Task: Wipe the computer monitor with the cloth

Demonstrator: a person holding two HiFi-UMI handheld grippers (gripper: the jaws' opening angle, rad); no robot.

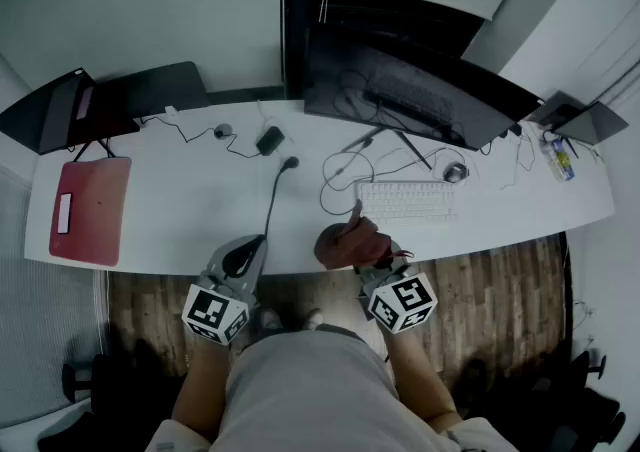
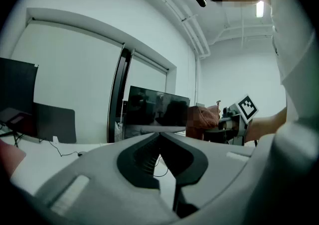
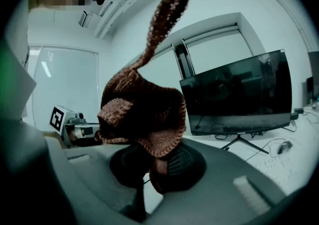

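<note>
A wide black computer monitor (image 1: 410,90) stands switched off at the back of the white desk (image 1: 180,210), right of centre; it also shows in the left gripper view (image 2: 157,107) and in the right gripper view (image 3: 239,100). My right gripper (image 1: 358,248) is shut on a brown knitted cloth (image 1: 347,240), held at the desk's near edge in front of the keyboard. The cloth (image 3: 144,112) bunches over the jaws with one corner sticking up. My left gripper (image 1: 245,252) hovers at the near edge left of it, shut and holding nothing (image 2: 159,155).
A white keyboard (image 1: 405,202) and a mouse (image 1: 455,173) lie before the monitor. Cables (image 1: 280,180) trail across the desk middle. A red pad (image 1: 90,208) and a dark laptop (image 1: 60,110) sit at the left. A bottle (image 1: 558,158) stands far right.
</note>
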